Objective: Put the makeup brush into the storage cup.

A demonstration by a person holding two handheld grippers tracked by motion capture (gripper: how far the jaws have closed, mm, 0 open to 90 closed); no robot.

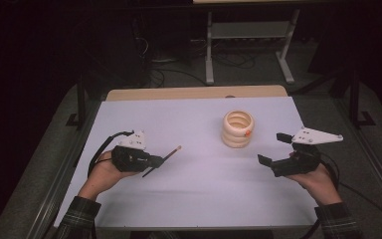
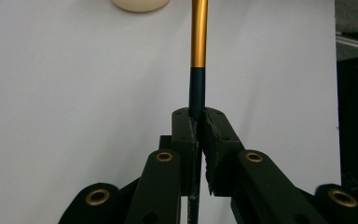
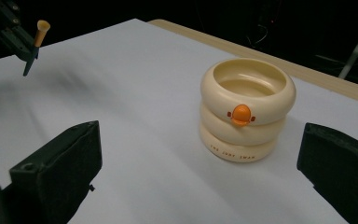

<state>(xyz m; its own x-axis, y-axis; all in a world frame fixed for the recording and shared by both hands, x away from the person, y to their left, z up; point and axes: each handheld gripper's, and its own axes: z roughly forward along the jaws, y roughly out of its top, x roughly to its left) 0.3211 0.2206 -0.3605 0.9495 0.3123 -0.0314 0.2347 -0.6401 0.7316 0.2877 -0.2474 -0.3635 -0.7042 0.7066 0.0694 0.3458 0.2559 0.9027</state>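
Note:
My left gripper (image 1: pixel 162 160) is shut on a slender stick (image 1: pixel 173 152) with a dark blue shaft, a gold section and a pale tip that points up and to the right. In the left gripper view the stick (image 2: pixel 199 42) runs straight out from between the closed jaws of the left gripper (image 2: pixel 199 123). A cream pot (image 1: pixel 238 128) shaped like three stacked rings, with a small orange beak mark, stands right of centre. My right gripper (image 1: pixel 273 148) hangs open just right of it, empty. In the right gripper view the pot (image 3: pixel 244 109) stands ahead of that gripper's wide-apart jaws (image 3: pixel 196 175).
A white sheet (image 1: pixel 199 194) covers the table, with a wooden strip (image 1: pixel 194 92) bare at the far edge. Metal frame legs (image 1: pixel 209 55) stand on the dark floor beyond. The left gripper (image 3: pixel 7 30) shows at the top left of the right gripper view.

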